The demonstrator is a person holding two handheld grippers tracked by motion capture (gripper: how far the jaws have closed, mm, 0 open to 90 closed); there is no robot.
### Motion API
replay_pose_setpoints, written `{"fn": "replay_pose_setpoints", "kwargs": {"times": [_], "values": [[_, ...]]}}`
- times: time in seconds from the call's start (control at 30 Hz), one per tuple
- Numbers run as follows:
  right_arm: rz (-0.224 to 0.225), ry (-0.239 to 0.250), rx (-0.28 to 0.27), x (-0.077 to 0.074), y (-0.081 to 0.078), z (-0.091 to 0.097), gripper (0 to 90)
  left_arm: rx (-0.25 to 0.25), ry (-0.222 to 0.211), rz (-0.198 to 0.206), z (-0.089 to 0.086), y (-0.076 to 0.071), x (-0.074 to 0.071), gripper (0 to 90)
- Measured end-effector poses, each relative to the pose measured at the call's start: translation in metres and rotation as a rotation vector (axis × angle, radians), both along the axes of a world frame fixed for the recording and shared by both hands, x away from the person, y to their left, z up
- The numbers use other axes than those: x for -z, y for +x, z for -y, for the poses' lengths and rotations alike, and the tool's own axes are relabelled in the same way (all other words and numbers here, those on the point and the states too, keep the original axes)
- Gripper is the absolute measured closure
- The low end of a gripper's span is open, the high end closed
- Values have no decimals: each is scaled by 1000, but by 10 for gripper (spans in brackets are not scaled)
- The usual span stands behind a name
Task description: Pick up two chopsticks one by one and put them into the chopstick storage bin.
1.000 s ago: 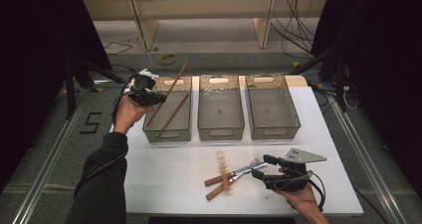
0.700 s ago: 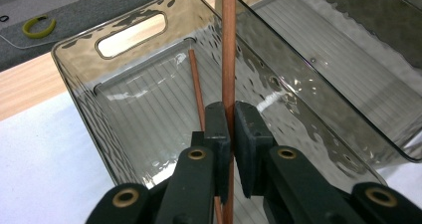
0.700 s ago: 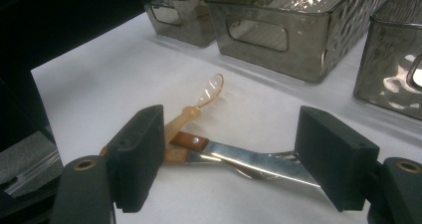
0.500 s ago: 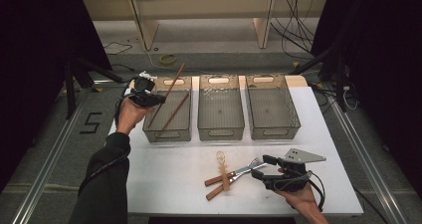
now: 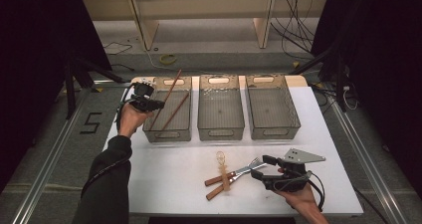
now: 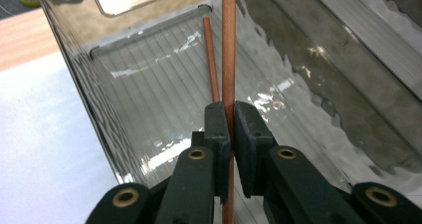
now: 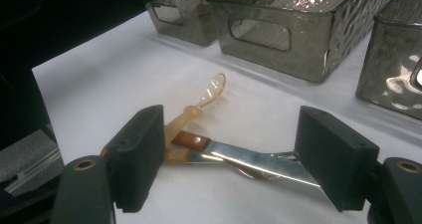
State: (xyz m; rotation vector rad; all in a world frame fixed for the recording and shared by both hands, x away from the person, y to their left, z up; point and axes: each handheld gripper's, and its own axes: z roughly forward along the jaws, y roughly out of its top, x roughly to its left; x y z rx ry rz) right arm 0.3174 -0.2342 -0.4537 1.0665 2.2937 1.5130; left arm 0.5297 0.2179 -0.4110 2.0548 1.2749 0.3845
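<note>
Left tool [image 6: 229, 127]: closed on a thin round wooden chopstick [image 6: 229, 45] above a ribbed smoky plastic bin [image 5: 168, 127].
Right tool [image 7: 231, 154]: held wide open around metal cutlery [image 7: 249, 160] with wooden handles; nothing is gripped.

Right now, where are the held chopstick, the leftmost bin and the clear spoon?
held chopstick [image 6: 229, 45], left gripper view, shaft above the jaws
leftmost bin [image 5: 167, 135], high view, near wall
clear spoon [image 7: 211, 90], right gripper view, bowl

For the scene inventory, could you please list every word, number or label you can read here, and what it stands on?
"5": a dark numeral on the grey floor left of the table, seen in the high view.
No other readable text: the bins, utensils and grippers bear no legible marking.
</note>
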Motion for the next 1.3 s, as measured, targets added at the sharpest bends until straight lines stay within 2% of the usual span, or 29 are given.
{"fn": "replay_pose_setpoints", "kwargs": {"times": [0.7, 1.1, 1.3], "values": [[-4, -1, -1, 1, 0, -1, 288, -21, 10, -61, -1, 1, 14, 843], [-2, 1, -1, 1, 0, 0, 288, -50, 25, -84, -1, 4, 21, 838], [-2, 1, -1, 0, 0, 0, 288, -70, 17, -97, -2, 4, 24, 826]]}}
